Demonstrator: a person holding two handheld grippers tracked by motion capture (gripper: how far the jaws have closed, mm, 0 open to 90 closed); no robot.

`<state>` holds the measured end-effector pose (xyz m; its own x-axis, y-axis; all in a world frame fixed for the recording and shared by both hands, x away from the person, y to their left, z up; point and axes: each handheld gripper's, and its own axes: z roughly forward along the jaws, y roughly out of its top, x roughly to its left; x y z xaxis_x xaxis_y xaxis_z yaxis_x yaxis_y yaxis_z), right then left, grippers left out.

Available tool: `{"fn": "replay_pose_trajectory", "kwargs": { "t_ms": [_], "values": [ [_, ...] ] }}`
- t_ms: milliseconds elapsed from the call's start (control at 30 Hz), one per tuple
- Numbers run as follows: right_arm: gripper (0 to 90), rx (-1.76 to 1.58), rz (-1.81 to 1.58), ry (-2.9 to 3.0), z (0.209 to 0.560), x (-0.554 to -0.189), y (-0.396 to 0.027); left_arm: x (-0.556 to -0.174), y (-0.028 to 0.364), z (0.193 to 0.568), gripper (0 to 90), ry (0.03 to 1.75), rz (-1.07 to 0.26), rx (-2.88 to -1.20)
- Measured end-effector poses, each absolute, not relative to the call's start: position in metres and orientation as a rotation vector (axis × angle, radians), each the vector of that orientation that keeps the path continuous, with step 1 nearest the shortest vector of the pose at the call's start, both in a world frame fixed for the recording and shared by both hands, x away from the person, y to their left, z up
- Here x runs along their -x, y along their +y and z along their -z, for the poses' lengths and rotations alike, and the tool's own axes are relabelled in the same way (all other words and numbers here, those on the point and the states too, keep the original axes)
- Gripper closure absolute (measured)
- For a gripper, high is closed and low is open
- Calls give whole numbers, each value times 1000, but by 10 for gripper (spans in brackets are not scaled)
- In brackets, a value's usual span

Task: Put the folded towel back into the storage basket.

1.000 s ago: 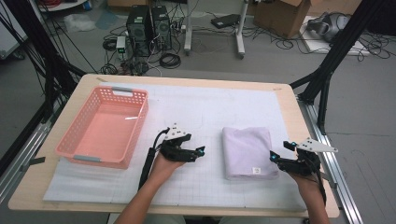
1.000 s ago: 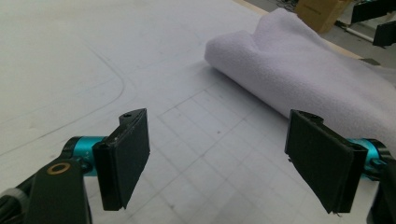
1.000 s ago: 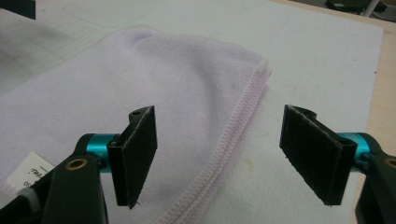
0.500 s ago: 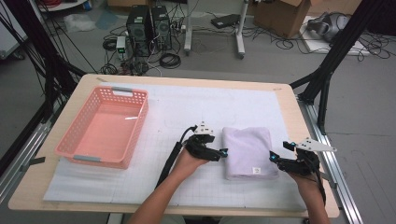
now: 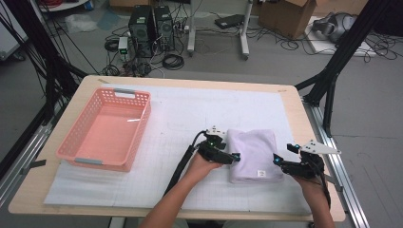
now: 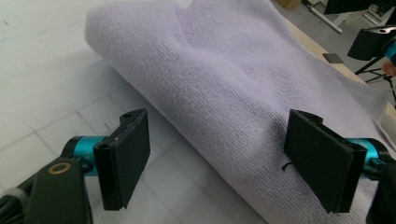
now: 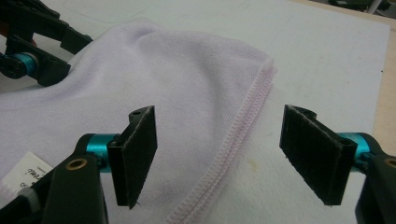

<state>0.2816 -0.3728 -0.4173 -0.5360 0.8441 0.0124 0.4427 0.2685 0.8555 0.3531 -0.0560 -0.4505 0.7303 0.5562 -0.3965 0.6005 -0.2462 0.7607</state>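
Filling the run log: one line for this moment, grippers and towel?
left gripper: open, at folded lavender towel left edge | right gripper: open, straddling its right hem | pink basket: empty

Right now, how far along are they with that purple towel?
Done: the towel lies folded on the table. In hand: the left gripper and the right gripper sit open at opposite edges, neither gripping yet. Left: probably closing, lifting and carrying it to the pink basket, which has nothing in it.
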Motion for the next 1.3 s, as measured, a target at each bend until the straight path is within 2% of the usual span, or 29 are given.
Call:
{"fn": "replay_pose_trajectory", "kwargs": {
  "t_ms": [133,200,467,533,600,700,733,767,833,1000,1300],
  "values": [
    [264,-1158,-1191,2095,417,-282,-373,-353,-57,451,201,910,65,-1916],
    [264,-1161,-1195,2094,417,-282,-373,-353,-59,451,215,930,107,-1882],
    [264,-1162,-1191,2097,418,-282,-372,-352,-67,452,251,893,100,-1930],
    [264,-1167,-1192,2096,418,-282,-372,-353,-69,452,318,875,93,-1953],
    [264,-1171,-1192,2095,418,-282,-372,-353,-70,452,467,843,106,-1979],
    [264,-1167,-1190,2097,418,-282,-372,-353,-69,452,609,834,104,-1980],
    [264,-1166,-1193,2097,418,-282,-372,-353,-69,452,609,835,110,-1972],
    [264,-1162,-1194,2093,417,-282,-372,-354,-67,451,689,830,115,-1969],
    [264,-1162,-1196,2093,417,-282,-373,-354,-65,450,720,817,111,-1969],
    [264,-1170,-1194,2094,418,-282,-373,-354,-59,447,737,789,98,-1960],
    [264,-1171,-1204,2095,419,-282,-373,-353,-17,441,739,778,39,-1895]
  ]
}}
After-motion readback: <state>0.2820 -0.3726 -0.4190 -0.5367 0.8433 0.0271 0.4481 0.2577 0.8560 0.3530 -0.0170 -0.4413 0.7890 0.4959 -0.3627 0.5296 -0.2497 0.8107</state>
